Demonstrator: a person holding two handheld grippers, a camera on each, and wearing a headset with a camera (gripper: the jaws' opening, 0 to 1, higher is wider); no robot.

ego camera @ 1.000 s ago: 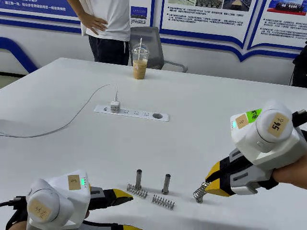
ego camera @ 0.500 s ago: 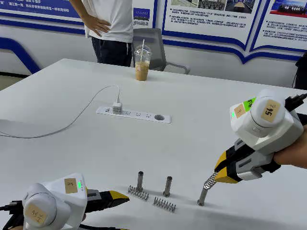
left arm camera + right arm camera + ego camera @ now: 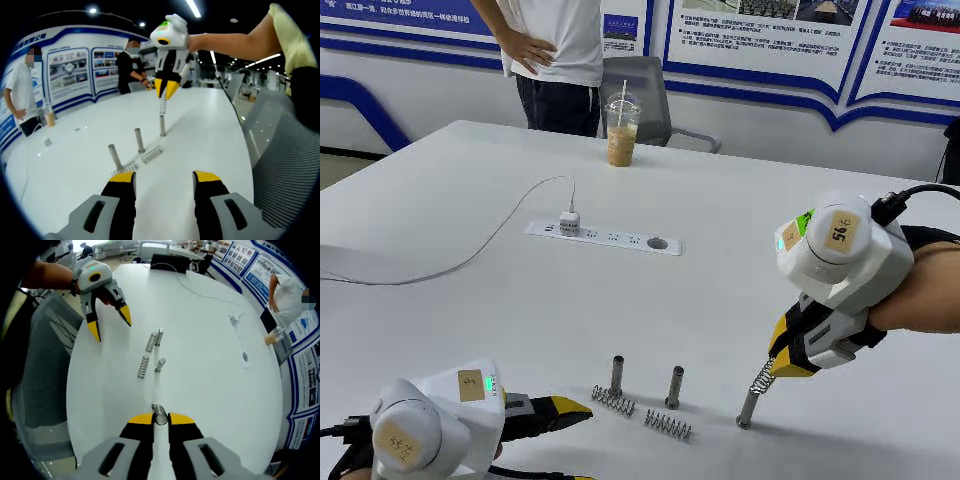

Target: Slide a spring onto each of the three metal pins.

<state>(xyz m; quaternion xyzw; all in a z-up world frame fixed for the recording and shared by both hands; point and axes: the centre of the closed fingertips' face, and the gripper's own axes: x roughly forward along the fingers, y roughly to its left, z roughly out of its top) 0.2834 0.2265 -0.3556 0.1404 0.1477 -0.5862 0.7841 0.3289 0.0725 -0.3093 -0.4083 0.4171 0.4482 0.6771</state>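
Note:
Three metal pins stand upright in a row near the table's front: left pin (image 3: 617, 375), middle pin (image 3: 675, 386), right pin (image 3: 747, 408). My right gripper (image 3: 782, 366) is shut on a spring (image 3: 762, 377), held tilted with its lower end at the right pin's top (image 3: 162, 125). In the right gripper view the spring (image 3: 159, 412) sits between the jaws and hides that pin. Two more springs lie flat, one (image 3: 612, 401) by the left pin and one (image 3: 667, 425) in front of the middle pin. My left gripper (image 3: 578, 445) is open at the bottom left, short of the pins.
A white power strip (image 3: 610, 238) with a plugged charger and cable lies mid-table. An iced drink cup (image 3: 621, 135) stands at the far edge by a grey chair (image 3: 638, 95). A person (image 3: 555, 60) stands behind the table.
My right gripper has risen with the spring from low by the table to the right pin's top, and that pin now shows bare. The left gripper has barely moved.

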